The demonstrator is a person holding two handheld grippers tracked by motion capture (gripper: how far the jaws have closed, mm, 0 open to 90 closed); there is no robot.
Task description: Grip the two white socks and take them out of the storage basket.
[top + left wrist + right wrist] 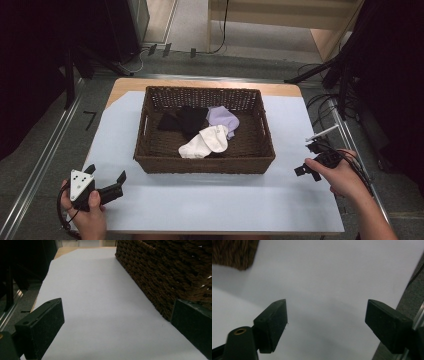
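- Your left gripper (pixel 107 181) sits low at the near left of the white sheet (pixel 210 200), jaws spread wide with nothing between them; the left gripper view shows bare sheet in the gap, and the wicker basket (pixel 160 272) just beyond its right-hand jaw.
- Your right gripper (pixel 311 157) hovers at the right edge of the sheet, jaws wide and empty — in the right gripper view there is plain sheet between them, and a corner of the basket (pixel 234 253) up and to the left of the jaws.
- The socks lie in the basket, ahead of both grippers and between them: a white sock (pixel 205 142) nearest you, a lilac sock (pixel 222 119) behind it, touching, and a black sock (pixel 182 120) to their left.
- Judging from this, all three socks sit together in the basket and neither gripper touches any cloth, so the sheet around it carries nothing.
- Whether the socks are being gathered in or are about to be taken out, you cannot tell from how things lie — either way, the next reach goes forward and inward over the basket rim (pixel 205 162).
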